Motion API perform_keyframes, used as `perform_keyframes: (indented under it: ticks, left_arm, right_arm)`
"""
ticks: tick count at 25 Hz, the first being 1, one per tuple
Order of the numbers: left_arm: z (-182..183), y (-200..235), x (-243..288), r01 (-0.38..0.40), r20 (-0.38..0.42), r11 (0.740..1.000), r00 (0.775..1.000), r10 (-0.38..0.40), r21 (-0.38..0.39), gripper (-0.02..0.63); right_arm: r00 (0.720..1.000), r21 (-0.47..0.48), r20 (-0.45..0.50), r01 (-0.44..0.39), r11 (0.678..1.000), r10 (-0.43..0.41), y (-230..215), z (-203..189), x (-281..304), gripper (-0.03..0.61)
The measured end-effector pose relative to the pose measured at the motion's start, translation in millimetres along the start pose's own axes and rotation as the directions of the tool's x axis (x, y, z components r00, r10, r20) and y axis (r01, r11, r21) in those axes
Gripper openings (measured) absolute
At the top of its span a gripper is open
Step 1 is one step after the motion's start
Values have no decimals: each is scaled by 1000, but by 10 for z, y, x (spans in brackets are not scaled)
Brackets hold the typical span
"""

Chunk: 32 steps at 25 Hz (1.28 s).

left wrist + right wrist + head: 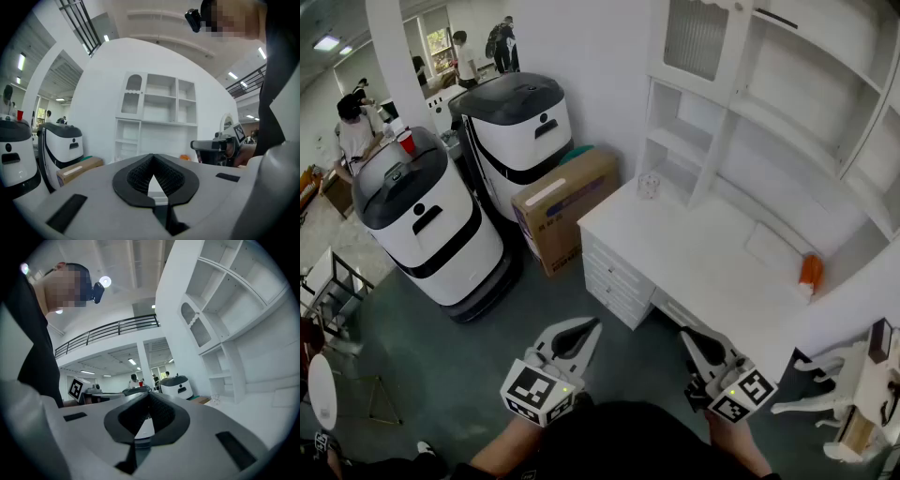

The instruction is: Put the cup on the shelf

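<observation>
A small clear glass cup (649, 185) stands at the back left corner of the white desk (703, 267), right at the foot of the white shelf unit (686, 139). It also shows small and far off in the right gripper view as the cup (215, 398). Both grippers hang low in front of the desk, well short of the cup. My left gripper (584, 330) (152, 156) has its jaws together with nothing between them. My right gripper (692, 339) (149, 394) is shut and empty too.
Two large white-and-black machines (427, 220) (523, 127) and a cardboard box (567, 206) stand left of the desk. An orange object (811, 272) lies at the desk's right end. A white chair (839, 394) is at the far right. People stand in the background.
</observation>
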<state>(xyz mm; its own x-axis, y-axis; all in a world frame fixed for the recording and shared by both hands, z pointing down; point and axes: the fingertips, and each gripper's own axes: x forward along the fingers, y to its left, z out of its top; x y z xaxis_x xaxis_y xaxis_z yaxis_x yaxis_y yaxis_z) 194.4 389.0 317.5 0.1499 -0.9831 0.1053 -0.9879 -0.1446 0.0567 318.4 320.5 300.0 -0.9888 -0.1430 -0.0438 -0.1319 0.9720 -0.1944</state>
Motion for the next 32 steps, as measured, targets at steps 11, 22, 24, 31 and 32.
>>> perform_keyframes:
  ticks: [11,22,24,31,32]
  left_arm:
    - [-41,-3,-226,24,-3,1000,1000,-24,-9,3]
    - [-222,442,-703,4,-20,1000,1000,-4,-14,3]
    - [-247,464,-773,13,-22,1000,1000,-14,-16,3]
    - [-295,599,-825,21,-16,999,1000,-22,-50,3]
    - [-300,629,-800,19,-19,999,1000,-20,-49,3]
  right_arm:
    - [1000,17,-13,-7,1000,8,182,-140,215,15]
    - [992,34,-50,-115,993,116,769,-352,785,17]
    - [990,36,-68,-121,992,123,850,-403,838,17]
    - [985,82,-87,-142,986,149,856,-472,1009,17]
    - [983,88,-90,-153,984,161,845,-483,1047,17]
